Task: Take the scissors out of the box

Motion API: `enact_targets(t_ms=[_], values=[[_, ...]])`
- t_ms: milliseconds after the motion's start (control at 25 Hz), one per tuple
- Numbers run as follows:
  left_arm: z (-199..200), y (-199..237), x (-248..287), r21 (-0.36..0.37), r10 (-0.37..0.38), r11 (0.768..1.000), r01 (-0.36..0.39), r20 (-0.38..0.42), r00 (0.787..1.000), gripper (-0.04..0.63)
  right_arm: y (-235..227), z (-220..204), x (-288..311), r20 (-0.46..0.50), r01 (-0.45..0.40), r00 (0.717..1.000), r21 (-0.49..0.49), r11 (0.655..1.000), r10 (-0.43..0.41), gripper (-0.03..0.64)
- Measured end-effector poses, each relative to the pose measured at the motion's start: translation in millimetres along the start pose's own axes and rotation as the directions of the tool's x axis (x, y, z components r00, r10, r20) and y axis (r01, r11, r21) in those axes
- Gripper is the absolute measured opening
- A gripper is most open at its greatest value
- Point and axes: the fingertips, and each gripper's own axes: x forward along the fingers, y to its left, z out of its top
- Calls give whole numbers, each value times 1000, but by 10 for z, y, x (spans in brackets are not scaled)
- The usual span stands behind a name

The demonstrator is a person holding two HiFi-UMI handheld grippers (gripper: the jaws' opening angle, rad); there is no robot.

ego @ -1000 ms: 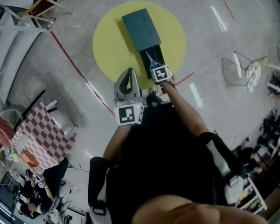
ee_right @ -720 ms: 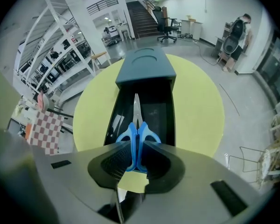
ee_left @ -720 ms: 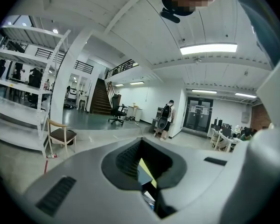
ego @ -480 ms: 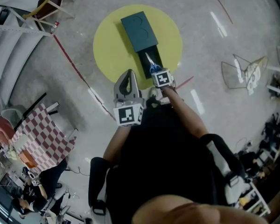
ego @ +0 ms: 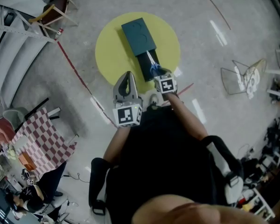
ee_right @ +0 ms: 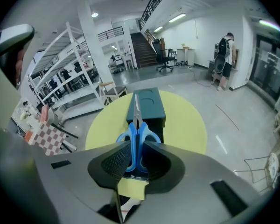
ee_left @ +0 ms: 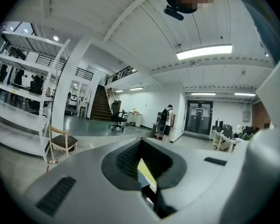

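Facing the yellow round surface (ego: pixel 109 50), you have the dark box (ego: pixel 138 34) open toward you. Your left gripper (ego: pixel 127 76) sits beside that open end, jaws slightly apart, empty. Your right gripper (ego: pixel 157 73) pinches the blue-handled scissors (ee_right: pixel 137 140) above it. The removal looks half done, so next carry them clear of the box. No writing is legible.

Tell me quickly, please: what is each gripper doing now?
Left gripper: open, holding nothing.
Right gripper: closed on the blue handles of the scissors.
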Motion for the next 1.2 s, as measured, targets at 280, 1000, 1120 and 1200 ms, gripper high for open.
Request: enact_targets(t_ms=[280, 1000, 1120, 1200], values=[[69, -50, -34, 11, -11, 1000, 10, 20, 1000, -5, 28, 425, -418, 172, 27, 985, -23, 999, -23, 80], [121, -192, 44, 41, -36, 999, 35, 40, 999, -5, 297, 1211, -1823, 605, 24, 795, -88, 996, 34, 80], [109, -197, 52, 39, -39, 999, 37, 39, 999, -5, 313, 1193, -1963, 636, 31, 771, -97, 995, 38, 80], [105, -208, 56, 40, -40, 998, 38, 37, 998, -5, 346, 1184, -2026, 648, 30, 760, -110, 993, 49, 80]])
